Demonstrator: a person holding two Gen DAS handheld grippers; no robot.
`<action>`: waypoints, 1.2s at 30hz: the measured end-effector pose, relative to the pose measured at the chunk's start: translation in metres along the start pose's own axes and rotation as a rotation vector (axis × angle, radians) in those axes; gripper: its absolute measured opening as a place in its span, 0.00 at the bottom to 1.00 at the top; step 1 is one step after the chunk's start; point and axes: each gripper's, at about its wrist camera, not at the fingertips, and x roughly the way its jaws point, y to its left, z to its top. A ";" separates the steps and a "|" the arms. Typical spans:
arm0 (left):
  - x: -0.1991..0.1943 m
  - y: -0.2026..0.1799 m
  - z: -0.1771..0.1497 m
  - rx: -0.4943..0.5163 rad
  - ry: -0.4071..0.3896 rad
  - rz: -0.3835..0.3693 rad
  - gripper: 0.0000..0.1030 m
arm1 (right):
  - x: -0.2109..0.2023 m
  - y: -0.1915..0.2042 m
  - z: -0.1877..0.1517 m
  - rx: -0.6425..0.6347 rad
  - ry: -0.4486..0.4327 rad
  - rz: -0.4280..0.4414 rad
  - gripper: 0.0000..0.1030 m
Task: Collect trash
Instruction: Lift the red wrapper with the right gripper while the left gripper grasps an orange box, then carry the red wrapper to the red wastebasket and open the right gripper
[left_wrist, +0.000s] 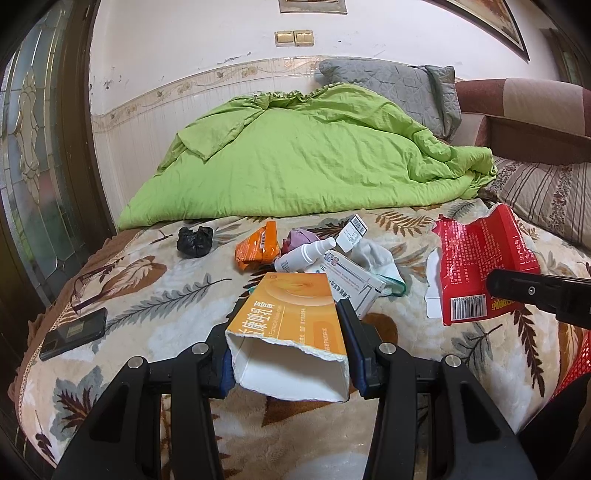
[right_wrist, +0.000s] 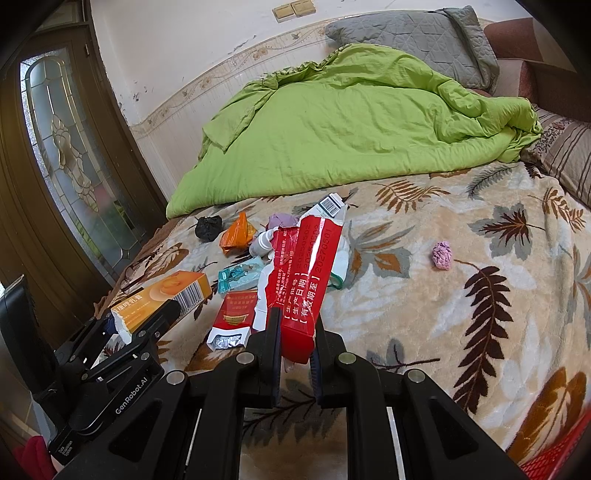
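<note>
Bed (left_wrist: 155, 280): two boxes (left_wrist: 291, 317), two grippers (left_wrist: 291, 365)

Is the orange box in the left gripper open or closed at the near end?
Open. The orange box, clamped in the left gripper, has a torn near end, and its bare white inside shows with nothing visible in it.

right gripper (right_wrist: 295, 332), torn red carton (right_wrist: 308, 273) pinched

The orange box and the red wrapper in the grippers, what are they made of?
The orange box looks like thin cardboard: its torn end shows a fuzzy white edge. The red wrapper also seems to be glossy printed card or paper; it shines, creases and is ripped white along its edge.
</note>
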 end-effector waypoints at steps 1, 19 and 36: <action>0.000 0.000 0.000 0.001 -0.002 0.002 0.45 | 0.000 0.000 0.000 0.000 0.000 0.000 0.14; 0.001 0.002 0.001 -0.003 0.000 0.001 0.45 | 0.000 0.000 0.000 0.001 0.000 0.000 0.14; -0.015 -0.019 0.000 -0.023 -0.016 -0.148 0.45 | -0.013 -0.008 0.000 0.068 -0.007 0.027 0.14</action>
